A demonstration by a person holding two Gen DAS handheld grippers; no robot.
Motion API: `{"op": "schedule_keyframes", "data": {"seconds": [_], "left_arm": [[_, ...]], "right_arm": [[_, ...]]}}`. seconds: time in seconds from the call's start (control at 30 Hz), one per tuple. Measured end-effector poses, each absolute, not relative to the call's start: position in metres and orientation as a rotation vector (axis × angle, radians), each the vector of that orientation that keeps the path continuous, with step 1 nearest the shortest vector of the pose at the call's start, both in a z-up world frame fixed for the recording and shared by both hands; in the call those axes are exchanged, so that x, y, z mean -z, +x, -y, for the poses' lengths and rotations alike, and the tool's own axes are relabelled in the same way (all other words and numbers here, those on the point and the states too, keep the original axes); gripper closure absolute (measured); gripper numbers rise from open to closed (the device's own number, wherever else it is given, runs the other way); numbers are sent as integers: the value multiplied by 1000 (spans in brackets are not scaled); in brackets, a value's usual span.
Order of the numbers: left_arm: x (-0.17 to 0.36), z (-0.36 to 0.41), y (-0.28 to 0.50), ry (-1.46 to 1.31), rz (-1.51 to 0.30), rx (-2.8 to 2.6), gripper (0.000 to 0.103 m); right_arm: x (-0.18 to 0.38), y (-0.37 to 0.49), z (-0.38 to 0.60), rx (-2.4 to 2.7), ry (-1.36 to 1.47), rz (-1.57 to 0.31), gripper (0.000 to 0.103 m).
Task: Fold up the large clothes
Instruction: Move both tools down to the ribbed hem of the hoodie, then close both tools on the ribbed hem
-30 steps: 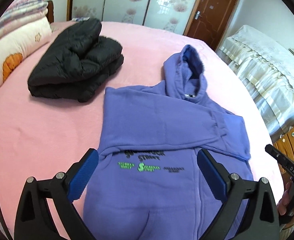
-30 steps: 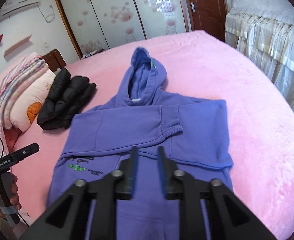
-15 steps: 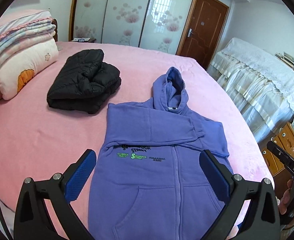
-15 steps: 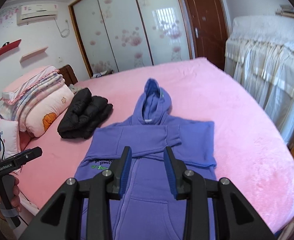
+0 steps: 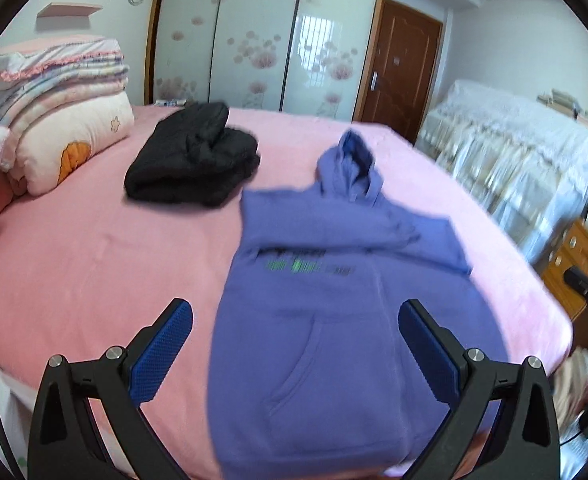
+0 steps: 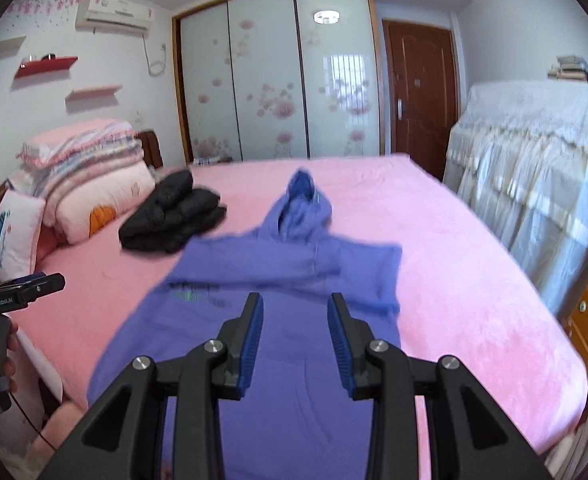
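A purple hoodie (image 5: pixel 334 312) lies face up on the pink bed (image 5: pixel 94 264), both sleeves folded across its chest, hood pointing away. It also shows in the right wrist view (image 6: pixel 294 320). My left gripper (image 5: pixel 296 316) is wide open and empty, held back above the hoodie's hem. My right gripper (image 6: pixel 296 312) is partly open and empty, also held back above the lower hoodie. Neither touches the cloth.
A folded black jacket (image 5: pixel 192 160) lies on the bed left of the hoodie. Stacked quilts and pillows (image 5: pixel 58 120) sit at the far left. A lace-covered cabinet (image 6: pixel 534 168) and a wooden dresser (image 5: pixel 574 264) stand to the right. Wardrobe doors (image 6: pixel 270 88) fill the far wall.
Both grippers have pulled back and up from the hoodie, so more of the bed and room shows. The right gripper's jaws have opened wider. The hoodie has not moved.
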State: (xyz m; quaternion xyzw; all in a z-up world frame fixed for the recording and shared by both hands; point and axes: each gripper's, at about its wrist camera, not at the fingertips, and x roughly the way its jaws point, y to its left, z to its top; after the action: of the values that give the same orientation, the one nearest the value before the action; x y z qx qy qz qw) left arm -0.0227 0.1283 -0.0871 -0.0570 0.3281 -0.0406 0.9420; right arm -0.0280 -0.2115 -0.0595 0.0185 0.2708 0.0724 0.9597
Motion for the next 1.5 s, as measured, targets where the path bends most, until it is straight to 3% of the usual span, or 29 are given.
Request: {"op": "schedule_keyframes", "data": {"seconds": [0.2,0.3,0.67,1.0,1.27,1.5], "left_arm": [[150,-155,-38,-180,-783,64,1],[179,-162,-36,-173,-880,51,1],[245,-187,-42,-319,-1090,133,1],[270,-196,-41,-455,-1115,225,1],[281,-197,-41,-518,-1116,290,12],[287,-195,-37,-537,-1121,296,13]], "right_arm": [[107,-42,224,-93,-4,-672,69],[133,-39,238,-124,54,-780,62],[217,-40,281,-102,179,-1084,62],[248,-46,294,-143,312,-1160,62],[266,-45,288,-198,359,-1197,60],[264,-43,284,-208,352,-1182,60]]}}
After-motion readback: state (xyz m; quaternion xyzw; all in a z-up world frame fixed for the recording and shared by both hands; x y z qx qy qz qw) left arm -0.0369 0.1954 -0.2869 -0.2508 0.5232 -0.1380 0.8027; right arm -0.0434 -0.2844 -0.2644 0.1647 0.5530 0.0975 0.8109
